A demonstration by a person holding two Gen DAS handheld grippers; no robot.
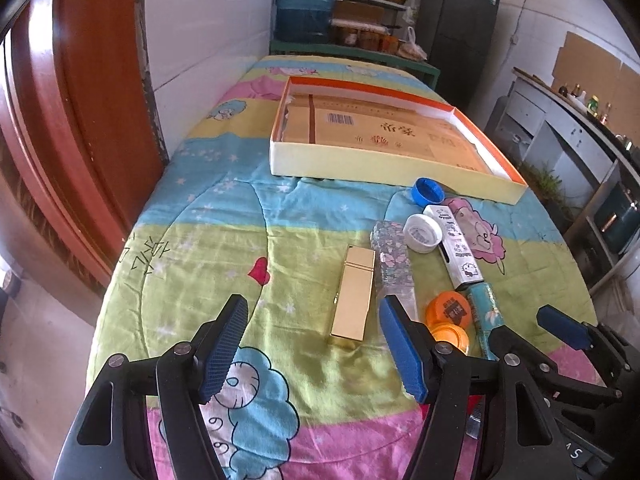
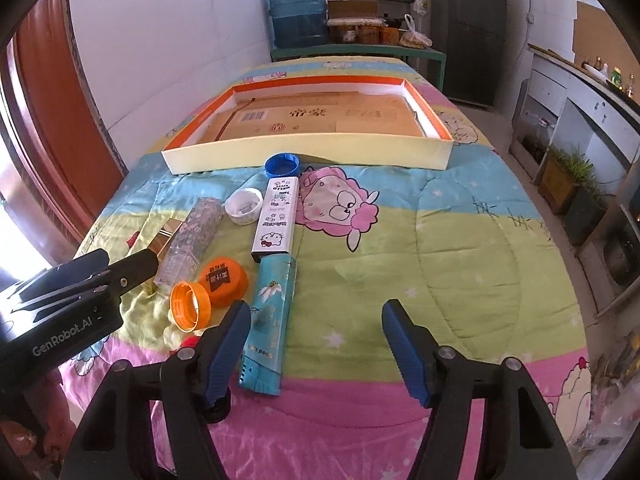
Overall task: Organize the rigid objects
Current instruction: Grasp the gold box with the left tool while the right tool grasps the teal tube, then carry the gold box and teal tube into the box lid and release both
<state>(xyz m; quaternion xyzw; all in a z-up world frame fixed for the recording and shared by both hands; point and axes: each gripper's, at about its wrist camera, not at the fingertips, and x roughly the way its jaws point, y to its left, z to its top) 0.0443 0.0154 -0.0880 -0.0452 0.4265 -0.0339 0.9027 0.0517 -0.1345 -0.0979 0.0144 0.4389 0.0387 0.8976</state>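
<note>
A gold box [image 1: 353, 296] lies just ahead of my open, empty left gripper [image 1: 312, 346]. Beside it lie a floral box [image 1: 391, 258], a white Hello Kitty box [image 1: 456, 244], a teal box [image 2: 269, 320], a white cap [image 1: 422, 233], a blue cap [image 1: 429, 191] and two orange caps [image 1: 447, 309]. A shallow cardboard tray [image 1: 360, 164] with an orange rim sits farther back. My right gripper [image 2: 316, 346] is open and empty, with the teal box next to its left finger. The Hello Kitty box [image 2: 276, 216] and orange caps [image 2: 222, 276] also show in the right wrist view.
The objects rest on a cartoon-print quilt [image 2: 440, 248] over a table. A white wall and red door [image 1: 92, 120] stand to the left. Blue water jugs [image 1: 305, 4], shelves and a dark fridge [image 1: 460, 28] stand behind. A counter [image 2: 580, 120] runs along the right.
</note>
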